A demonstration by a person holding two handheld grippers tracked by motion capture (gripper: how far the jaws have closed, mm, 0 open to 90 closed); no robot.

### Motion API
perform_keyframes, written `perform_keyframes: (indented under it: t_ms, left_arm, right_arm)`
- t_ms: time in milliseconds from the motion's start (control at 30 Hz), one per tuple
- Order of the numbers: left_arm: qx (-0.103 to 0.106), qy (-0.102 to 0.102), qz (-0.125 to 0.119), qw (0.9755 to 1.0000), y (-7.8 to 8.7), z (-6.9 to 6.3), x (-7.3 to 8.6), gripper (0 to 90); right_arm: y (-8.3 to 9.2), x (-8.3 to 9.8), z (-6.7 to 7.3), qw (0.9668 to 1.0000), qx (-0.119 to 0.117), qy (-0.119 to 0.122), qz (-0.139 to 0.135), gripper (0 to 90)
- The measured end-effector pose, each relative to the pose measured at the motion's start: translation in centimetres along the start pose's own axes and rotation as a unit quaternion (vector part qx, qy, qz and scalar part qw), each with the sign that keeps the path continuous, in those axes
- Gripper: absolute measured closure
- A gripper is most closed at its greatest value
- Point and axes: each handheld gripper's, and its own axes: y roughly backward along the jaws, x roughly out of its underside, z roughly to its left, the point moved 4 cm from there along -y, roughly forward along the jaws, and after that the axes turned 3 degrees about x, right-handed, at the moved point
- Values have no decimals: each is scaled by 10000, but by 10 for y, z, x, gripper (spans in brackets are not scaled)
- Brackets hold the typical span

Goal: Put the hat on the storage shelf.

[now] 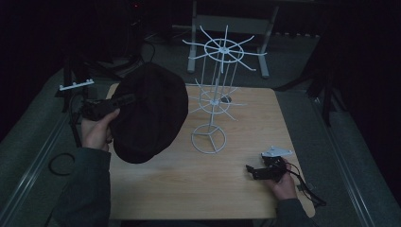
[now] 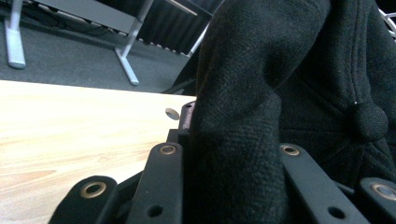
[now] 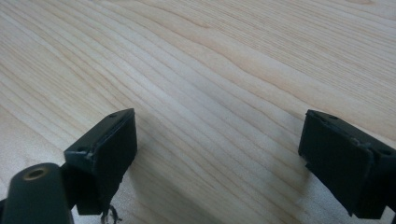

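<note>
Holding a black cap (image 1: 149, 111) up off the bench (image 1: 198, 184) at its left side, next to the white wire rack (image 1: 215, 90); left gripper (image 1: 111, 105) has its fingers (image 2: 161, 182) clamped on a fold of the cloth at the cap's edge. Hanging broadside to the high view, long axis tilted, running from upper right near the rack's lower spokes down to lower left by the hand; top button (image 2: 366, 122) showing in the left gripper view, so crown side likely faces that camera. Risks: thin pinch on soft fabric, could slip out under the cap's own weight; loose cloth swinging into the thin spokes could snag or tip the light rack. Right gripper (image 1: 253, 171) resting low on the bench at right, fingers (image 3: 105, 149) spread wide, nothing between them.
</note>
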Motion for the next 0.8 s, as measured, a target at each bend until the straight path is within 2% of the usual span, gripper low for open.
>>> perform_keyframes:
  t_ms: [367, 800]
  left_arm:
    - [64, 6, -92, 9999, -2, -4, -7, 750]
    - [205, 131, -239, 9994, -3, -1, -13, 750]
  right_arm:
    - [0, 0, 0, 10000, 0, -1, 0, 114]
    - [0, 0, 0, 10000, 2, -2, 0, 114]
